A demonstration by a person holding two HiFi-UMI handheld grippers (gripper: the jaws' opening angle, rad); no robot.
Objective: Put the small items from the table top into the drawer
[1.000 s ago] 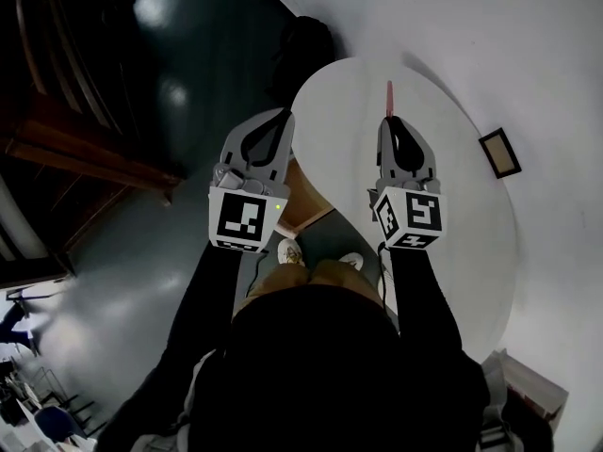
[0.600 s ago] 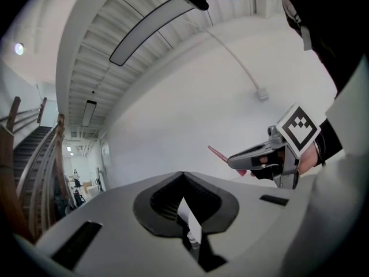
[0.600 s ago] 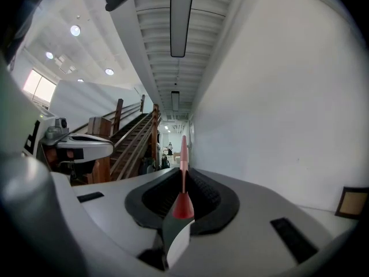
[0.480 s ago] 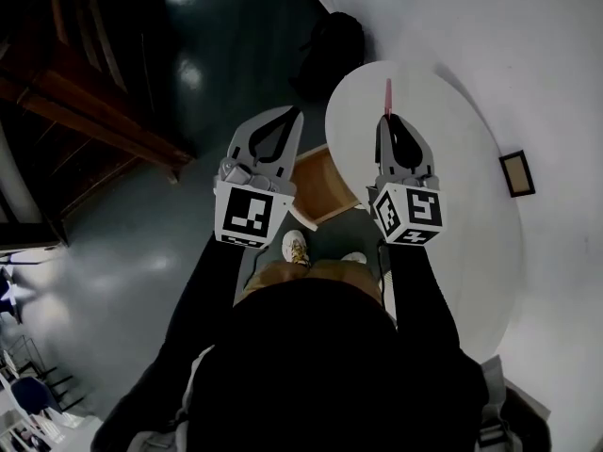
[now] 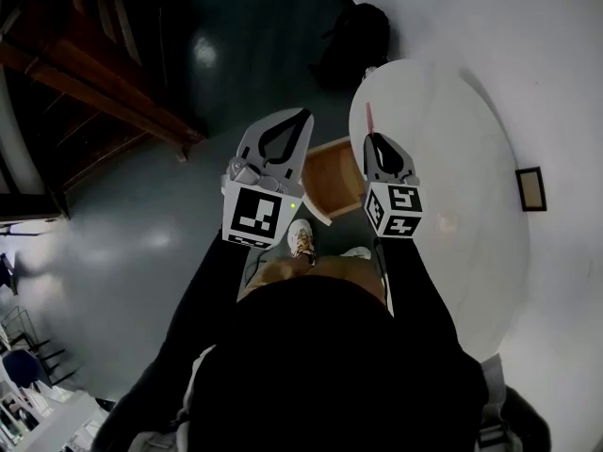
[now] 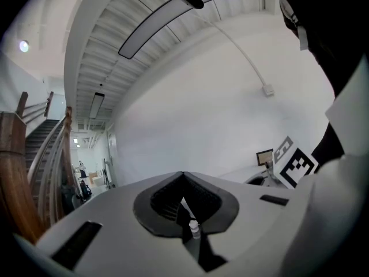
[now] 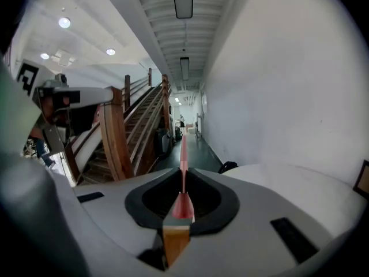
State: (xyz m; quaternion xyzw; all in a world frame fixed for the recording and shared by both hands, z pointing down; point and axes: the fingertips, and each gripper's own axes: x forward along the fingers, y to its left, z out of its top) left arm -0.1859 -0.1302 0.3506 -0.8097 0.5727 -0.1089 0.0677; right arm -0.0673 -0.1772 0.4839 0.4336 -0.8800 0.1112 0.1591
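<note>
The right gripper (image 7: 183,173) has its jaws pinched on one end of a slim red stick (image 7: 183,149), at the round white table's (image 5: 452,158) edge beside the open wooden drawer (image 5: 332,175); the left gripper (image 6: 183,175) is closed, empty; gripped by its end, the stick may pivot, miss the drawer and fall to the floor (image 5: 141,215).
</note>
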